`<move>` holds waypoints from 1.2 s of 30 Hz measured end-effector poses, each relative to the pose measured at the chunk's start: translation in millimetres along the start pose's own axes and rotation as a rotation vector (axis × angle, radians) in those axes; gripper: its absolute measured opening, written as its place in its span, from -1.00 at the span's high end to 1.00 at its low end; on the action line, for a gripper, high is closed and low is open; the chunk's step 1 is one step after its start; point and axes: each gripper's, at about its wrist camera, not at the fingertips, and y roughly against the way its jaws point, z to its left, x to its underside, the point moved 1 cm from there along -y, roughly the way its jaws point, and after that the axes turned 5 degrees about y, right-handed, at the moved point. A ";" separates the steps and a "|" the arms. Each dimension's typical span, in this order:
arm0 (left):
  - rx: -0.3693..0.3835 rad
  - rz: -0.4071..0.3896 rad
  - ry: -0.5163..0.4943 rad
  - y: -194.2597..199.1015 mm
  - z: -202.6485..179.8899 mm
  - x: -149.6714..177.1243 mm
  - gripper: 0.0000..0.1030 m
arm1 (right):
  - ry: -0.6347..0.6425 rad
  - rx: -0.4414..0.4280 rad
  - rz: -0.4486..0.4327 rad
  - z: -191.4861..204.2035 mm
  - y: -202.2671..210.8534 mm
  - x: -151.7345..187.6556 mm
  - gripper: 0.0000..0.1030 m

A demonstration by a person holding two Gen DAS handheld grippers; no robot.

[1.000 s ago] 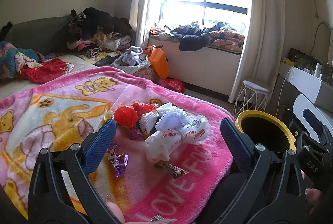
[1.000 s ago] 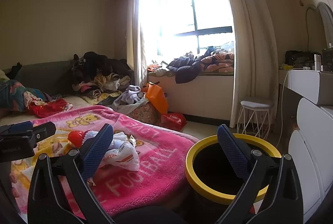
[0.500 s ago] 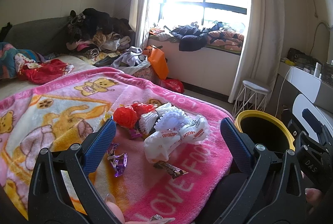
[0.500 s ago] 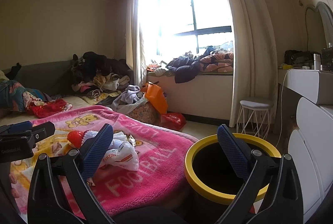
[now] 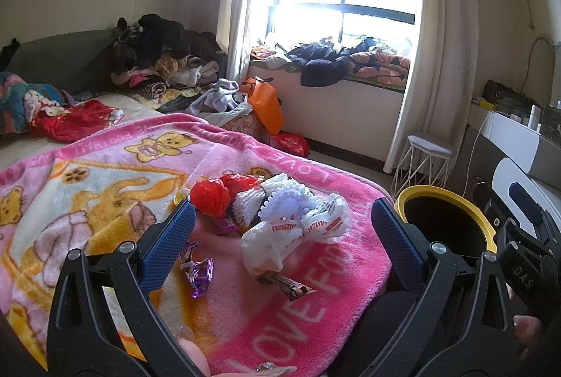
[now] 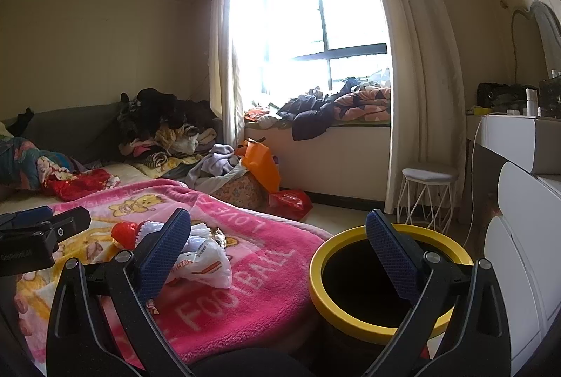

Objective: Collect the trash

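While we hold both tools above the near edge of the bed, our left gripper [image 5: 280, 229] hangs with its blue-padded jaws spread wide and nothing between them. Our right gripper [image 6: 278, 240] is likewise splayed and empty, over the rim of the black round bin with a yellow lip [image 6: 354, 329].

The trash lies in a loose heap on the pink fleece blanket printed with cartoon bears [image 5: 105, 173]. A crumpled white plastic bag with orange lettering [image 5: 294, 236] sits in the middle. Touching its far side is a white foam fruit net [image 5: 280, 198], and beside that a crumpled red plastic wrapper [image 5: 212, 198]. Nearer to us, a small purple foil wrapper [image 5: 200, 275] lies just beside the left jaw, and a brown snack wrapper [image 5: 287, 282] rests just in front of the white bag. The bin stands on the floor just beside the blanket's right-hand edge.
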 end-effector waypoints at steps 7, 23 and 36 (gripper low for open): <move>0.002 0.011 0.006 -0.6 -2.0 -2.8 -0.80 | -0.002 -0.006 0.004 -0.3 -0.6 0.0 -0.88; -0.108 0.013 0.107 -15.7 38.8 -17.9 -0.79 | 0.041 -0.196 0.077 36.7 -34.1 -11.4 -0.88; -0.172 0.062 0.200 -43.0 105.3 -33.6 -0.79 | 0.161 -0.400 0.173 105.4 -80.5 -22.5 -0.88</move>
